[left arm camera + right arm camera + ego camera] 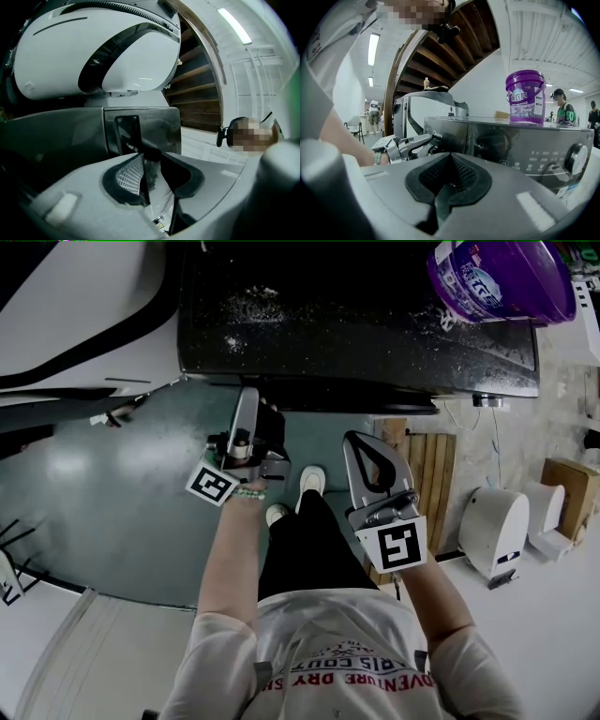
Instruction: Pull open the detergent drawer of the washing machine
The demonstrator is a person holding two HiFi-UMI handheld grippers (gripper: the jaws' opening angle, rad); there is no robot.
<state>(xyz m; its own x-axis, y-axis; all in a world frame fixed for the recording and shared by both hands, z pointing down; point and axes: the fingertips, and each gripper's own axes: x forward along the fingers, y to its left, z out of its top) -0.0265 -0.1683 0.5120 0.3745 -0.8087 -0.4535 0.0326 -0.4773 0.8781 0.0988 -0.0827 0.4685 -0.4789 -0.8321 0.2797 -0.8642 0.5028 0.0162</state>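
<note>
The dark washing machine (pixel 356 315) stands before the person, with 1 purple bucket (pixel 502 277) on its top at the right. The detergent drawer (pixel 159 129) is at the machine's upper left front and looks flush, not yet pulled out. The left gripper (pixel 151 157) reaches up to it, tips at the drawer's dark handle recess (pixel 127 133), jaws a narrow gap apart with the drawer front showing between the pads. The right gripper (pixel 449 161) hangs back from the machine, apart from it, jaws closed together on nothing
</note>
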